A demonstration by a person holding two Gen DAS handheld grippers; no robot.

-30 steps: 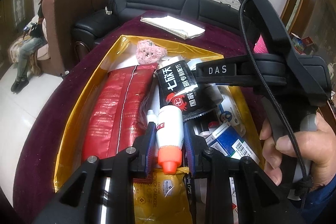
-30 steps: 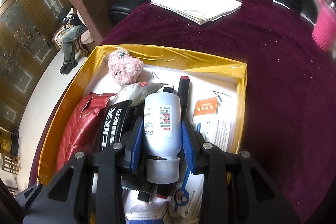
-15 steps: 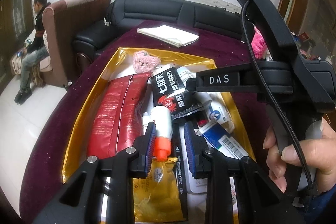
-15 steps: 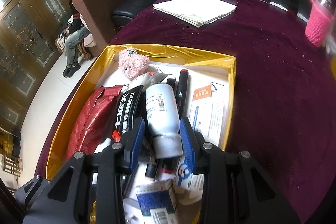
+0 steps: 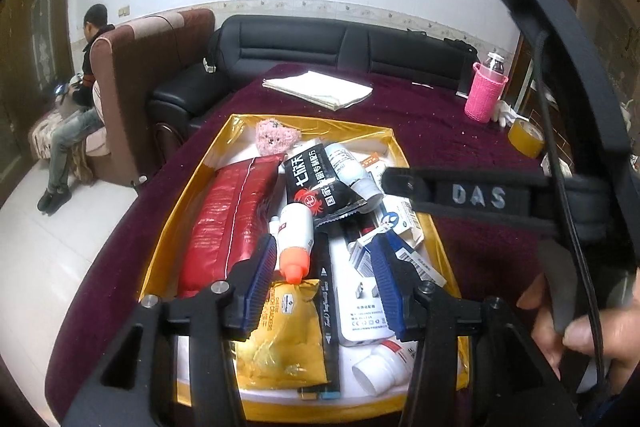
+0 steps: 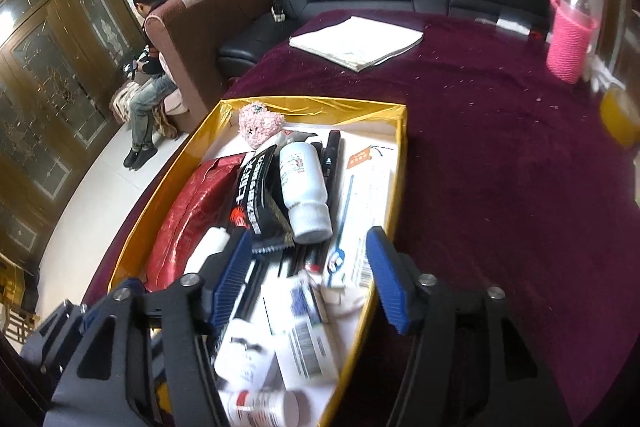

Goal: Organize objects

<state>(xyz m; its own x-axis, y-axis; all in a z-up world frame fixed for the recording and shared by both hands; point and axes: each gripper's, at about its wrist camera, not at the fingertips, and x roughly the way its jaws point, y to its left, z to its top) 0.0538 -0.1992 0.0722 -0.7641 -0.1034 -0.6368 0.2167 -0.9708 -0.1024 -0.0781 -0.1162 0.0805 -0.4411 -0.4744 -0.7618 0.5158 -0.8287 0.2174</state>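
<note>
**Black frames, blue pads**

The left gripper (image 5: 324, 275) and right gripper (image 6: 306, 279) share black angular frames, silver screws and ribbed blue pads (image 6: 386, 281). Seen from the left, the right unit bears white "DAS" lettering, a black cable, and a bare-skinned hand (image 5: 576, 323).

surface: table (image 6: 500, 163) under maroon velvet cloth
ahead of both grippers: gold-lined box (image 6: 400, 131)
beyond box: folded white papers (image 6: 356, 41)
far right: pink-sleeved bottle (image 6: 570, 39), yellow tape roll (image 5: 526, 138)
</note>
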